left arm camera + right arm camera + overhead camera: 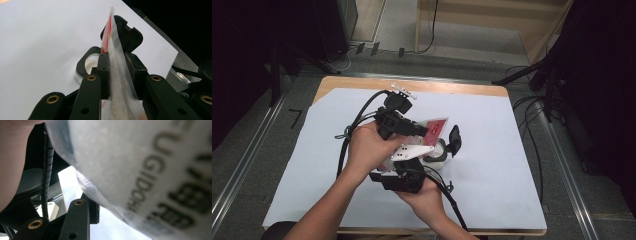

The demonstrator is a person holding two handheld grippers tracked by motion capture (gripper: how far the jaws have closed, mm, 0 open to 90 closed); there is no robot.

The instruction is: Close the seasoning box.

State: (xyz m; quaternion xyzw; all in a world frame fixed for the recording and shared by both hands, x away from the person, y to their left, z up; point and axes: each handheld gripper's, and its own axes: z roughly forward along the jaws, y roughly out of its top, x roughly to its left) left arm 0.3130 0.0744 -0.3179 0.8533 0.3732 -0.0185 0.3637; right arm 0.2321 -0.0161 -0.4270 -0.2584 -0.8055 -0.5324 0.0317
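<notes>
White table sheet (492,150); pouch (150,170) print reads "GIDOH", blurred.

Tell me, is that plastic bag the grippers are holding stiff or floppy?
Probably floppy: the plastic bag looks thin and see-through, and it bends where the left gripper pinches it. It likely weighs little, though grains seem to fill it. Its smooth film might slip, so the right gripper supports it too.

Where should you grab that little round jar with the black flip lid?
Probably the round jar body, from above: it sits upright on the white sheet, and its hinged lid stands open at the far side, so squeeze the walls, not the lid.
</notes>
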